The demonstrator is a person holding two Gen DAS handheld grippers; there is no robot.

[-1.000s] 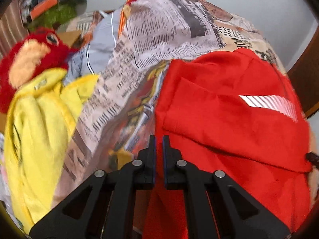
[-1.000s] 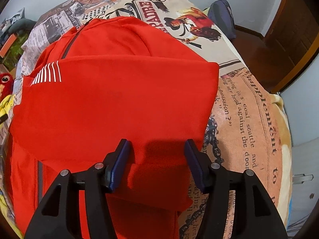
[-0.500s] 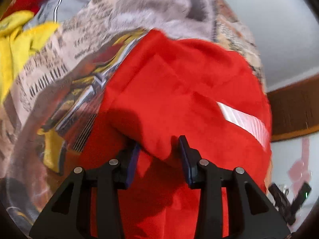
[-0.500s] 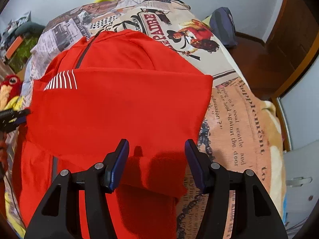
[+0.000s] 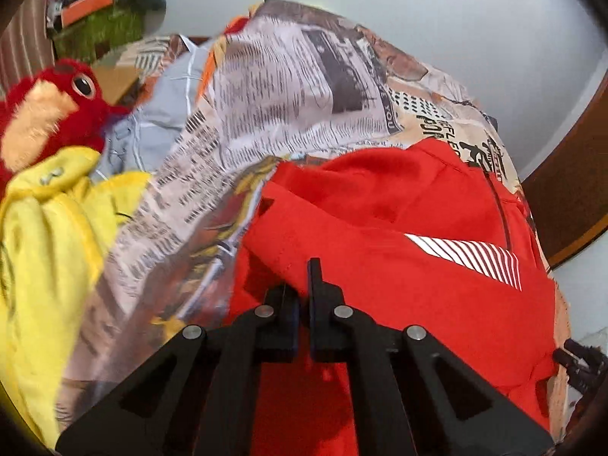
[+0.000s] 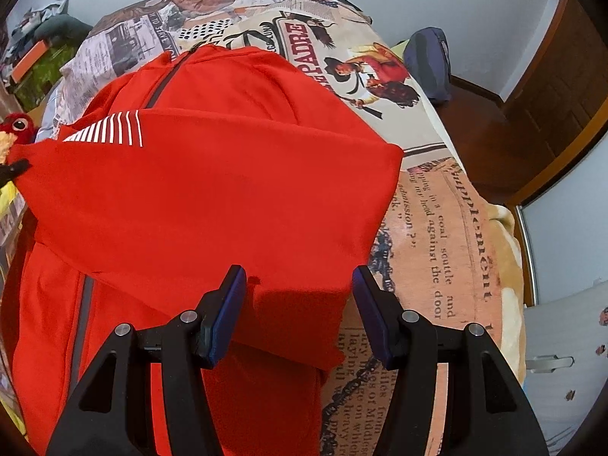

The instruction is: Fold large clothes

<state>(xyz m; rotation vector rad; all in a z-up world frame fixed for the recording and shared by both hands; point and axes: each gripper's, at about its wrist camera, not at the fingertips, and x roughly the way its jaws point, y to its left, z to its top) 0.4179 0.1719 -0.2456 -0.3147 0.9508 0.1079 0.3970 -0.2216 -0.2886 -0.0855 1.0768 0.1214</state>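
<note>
A red zip jacket [image 5: 418, 285] with a white striped patch lies partly folded on a newspaper-print bedspread [image 5: 285, 95]. My left gripper [image 5: 302, 285] is at the jacket's left edge, and its jaws are closing tight on a fold of red cloth pinched between them. In the right wrist view the jacket [image 6: 228, 190] fills the middle. My right gripper [image 6: 300, 304] hovers open over its near right corner, with red cloth lying between the blue pads and untouched by them. The left gripper's tip [image 6: 11, 171] shows at the jacket's far left edge.
A yellow garment [image 5: 45, 247], a red plush toy [image 5: 45, 114] and a grey-blue garment [image 5: 163, 114] lie left of the jacket. Bare bedspread [image 6: 437, 247] lies to its right. Beyond it are a dark blue bag [image 6: 429, 64] on the floor and a wooden door [image 6: 551, 95].
My left gripper opened over the jacket's left edge, then shut on the fold and rose a little with it. The right gripper has kept its place and opening.
</note>
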